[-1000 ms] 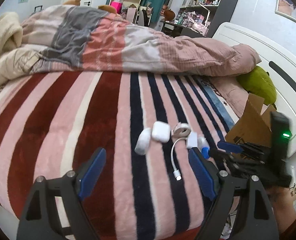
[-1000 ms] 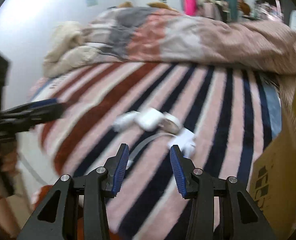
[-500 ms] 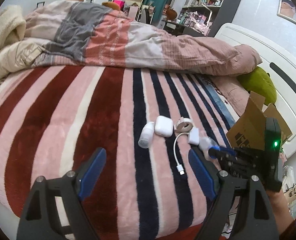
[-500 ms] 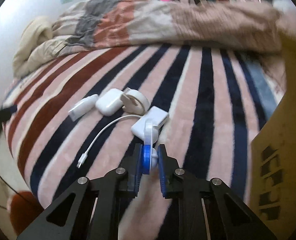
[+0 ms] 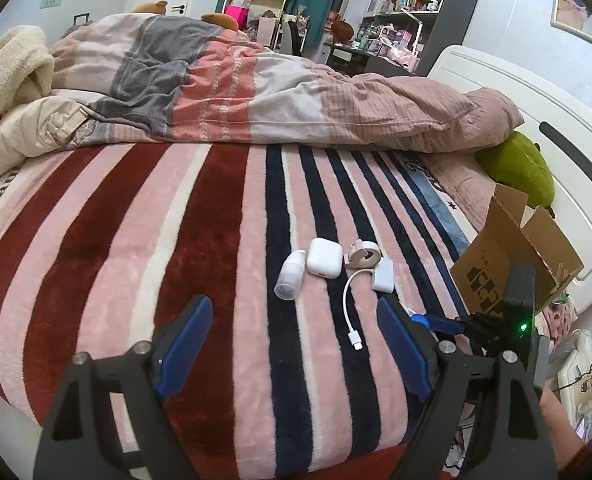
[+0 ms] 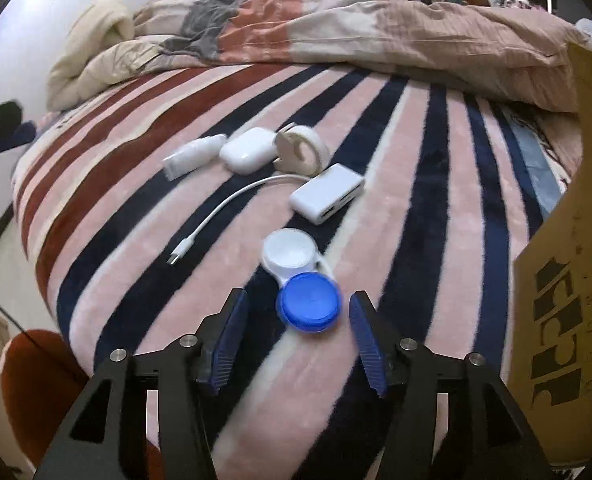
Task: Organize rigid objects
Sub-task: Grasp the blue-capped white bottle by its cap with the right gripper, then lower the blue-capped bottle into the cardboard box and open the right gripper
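Note:
A blue-and-white contact lens case (image 6: 300, 280) lies flat on the striped blanket, between the fingers of my open right gripper (image 6: 297, 334). Beyond it lie a white adapter hub (image 6: 327, 198) with its cable (image 6: 224, 210), a white earbud case (image 6: 248, 150), a beige tape roll (image 6: 301, 150) and a small white bottle (image 6: 194, 156). In the left wrist view my left gripper (image 5: 292, 344) is open and empty, above the blanket short of the bottle (image 5: 290, 280), earbud case (image 5: 324, 257), tape roll (image 5: 361, 254) and hub (image 5: 383, 274). The right gripper (image 5: 435, 322) shows at the right.
An open cardboard box (image 5: 511, 260) stands on the bed's right side, close to my right gripper (image 6: 575, 280). A rumpled duvet (image 5: 256, 92) lies across the far side of the bed. A green plush (image 5: 519, 168) sits by the white headboard.
My right gripper was shut on the lens case held on edge; it has opened and the case now lies flat on the blanket. The left gripper stayed open and drew back slightly.

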